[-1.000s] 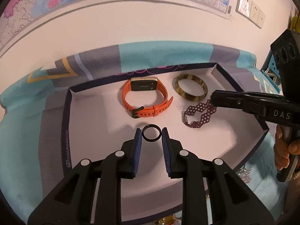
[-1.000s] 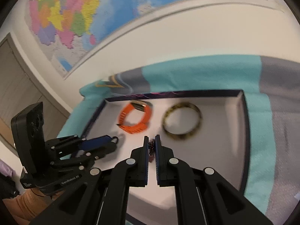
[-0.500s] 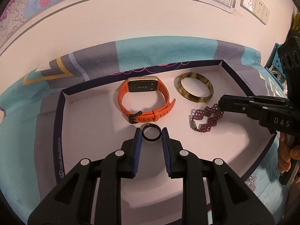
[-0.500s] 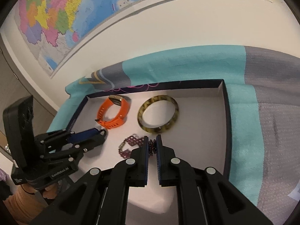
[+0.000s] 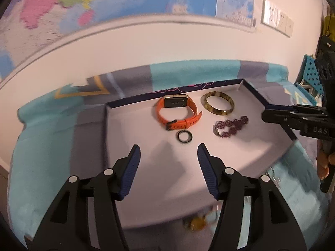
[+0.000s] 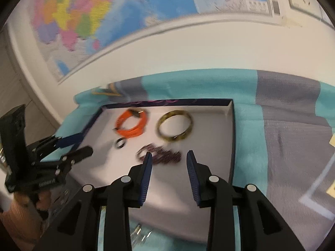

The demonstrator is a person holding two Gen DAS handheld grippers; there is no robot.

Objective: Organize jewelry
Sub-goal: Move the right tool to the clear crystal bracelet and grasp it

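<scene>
Lying loose on the white floor of the navy-rimmed tray (image 5: pixel 108 125), the jewelry runs left to right: black ring (image 5: pixel 184 136), orange watch (image 5: pixel 178 113) at its twelve o'clock, purple beaded bracelet (image 5: pixel 230 126), tortoiseshell bangle (image 5: pixel 217 103) at its eleven. The left gripper (image 5: pixel 167 153) is opening, spread and empty, ring beyond its tips. The right gripper (image 6: pixel 168 161) is opening too, off the bracelet.

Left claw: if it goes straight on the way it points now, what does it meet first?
Probably the black ring lying on the tray's white floor, just ahead of the opening left claw; depth is uncertain.
</scene>
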